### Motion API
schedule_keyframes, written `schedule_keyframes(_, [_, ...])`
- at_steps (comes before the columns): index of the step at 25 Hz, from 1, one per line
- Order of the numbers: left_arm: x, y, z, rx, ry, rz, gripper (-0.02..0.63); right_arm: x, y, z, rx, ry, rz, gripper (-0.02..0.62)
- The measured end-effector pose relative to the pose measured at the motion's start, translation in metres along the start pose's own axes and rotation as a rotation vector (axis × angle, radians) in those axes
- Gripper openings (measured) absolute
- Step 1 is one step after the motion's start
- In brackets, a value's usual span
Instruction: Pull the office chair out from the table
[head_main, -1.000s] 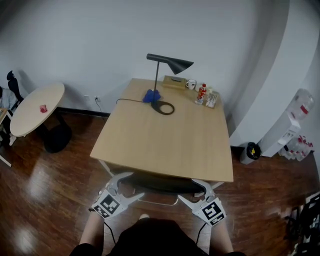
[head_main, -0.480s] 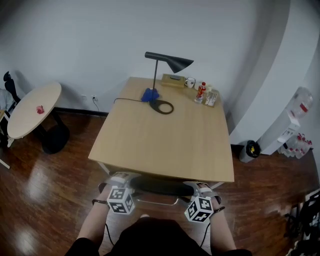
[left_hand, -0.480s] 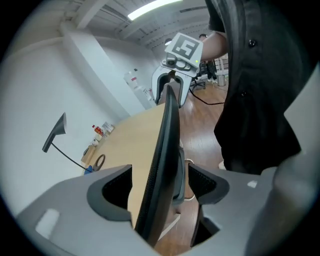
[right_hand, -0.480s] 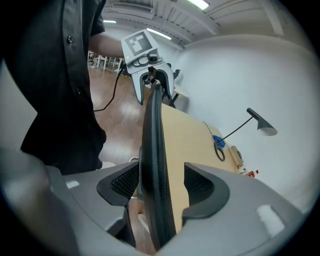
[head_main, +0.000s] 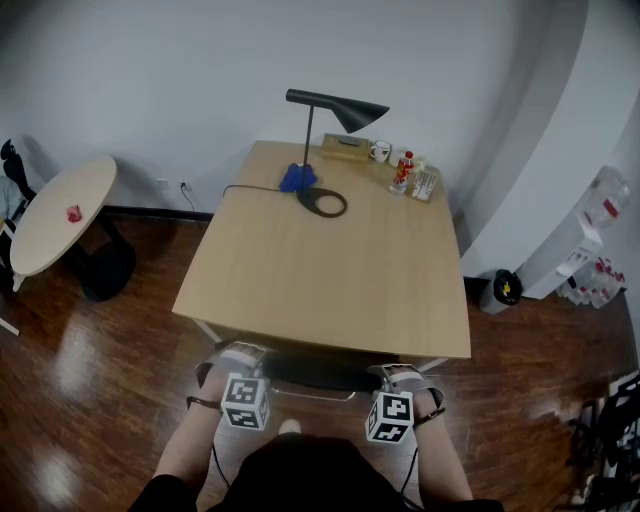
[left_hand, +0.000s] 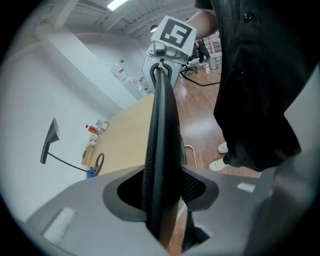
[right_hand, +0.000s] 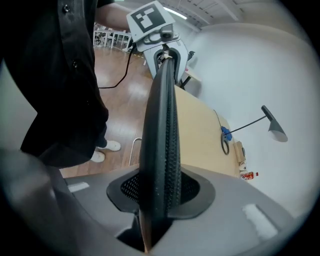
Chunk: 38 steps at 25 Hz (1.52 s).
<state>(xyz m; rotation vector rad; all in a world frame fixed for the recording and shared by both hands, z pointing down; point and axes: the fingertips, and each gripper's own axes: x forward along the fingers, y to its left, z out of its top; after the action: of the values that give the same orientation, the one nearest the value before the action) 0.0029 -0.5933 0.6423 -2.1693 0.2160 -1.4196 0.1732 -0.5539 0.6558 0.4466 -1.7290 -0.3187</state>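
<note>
Now left gripper (head_main: 233, 353) and right gripper (head_main: 401, 373), half-narrowed, are closing across the office chair (head_main: 320, 373) backrest.

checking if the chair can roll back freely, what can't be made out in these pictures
Seat, base and wheels of the black mesh office chair: head view, hidden under the light wooden table and the person's dark top.
Same parts, both gripper views: blocked by the chair's backrest edge.
Print on the small red bottle: head view, too small.

Overhead — two close-ups, shared table (head_main: 320, 275)
</note>
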Motion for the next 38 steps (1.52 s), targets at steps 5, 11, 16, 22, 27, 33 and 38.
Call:
schedule_keyframes(5, [0.003, -0.011, -0.004, 0.066, 0.034, -0.047, 0.087, 0.003, 0.01, -0.002, -0.053, 0.007, 0.045, 0.067])
schedule_keyframes(11, [0.001, -0.021, -0.002, 0.064, 0.062, -0.116, 0.069, -0.002, 0.02, -0.004, -0.033, 0.021, 0.081, 0.043])
schedule_keyframes(16, [-0.005, -0.03, -0.001, 0.062, 0.068, -0.117, 0.071, -0.008, 0.031, -0.001, -0.032, 0.013, 0.091, 0.043])
schedule_keyframes(22, [-0.016, -0.053, 0.009, 0.061, 0.09, -0.108, 0.071, -0.021, 0.055, -0.003, -0.036, 0.008, 0.095, 0.041])
schedule_keyframes(27, [-0.023, -0.066, 0.013, 0.043, 0.102, -0.104, 0.071, -0.028, 0.067, -0.002, -0.054, -0.002, 0.089, 0.041])
schedule_keyframes(33, [-0.034, -0.086, 0.021, 0.034, 0.105, -0.101, 0.072, -0.039, 0.087, -0.001, -0.065, -0.006, 0.086, 0.038])
schedule_keyframes(38, [-0.043, -0.101, 0.026, 0.031, 0.1, -0.098, 0.071, -0.047, 0.101, 0.0, -0.062, -0.002, 0.095, 0.04])
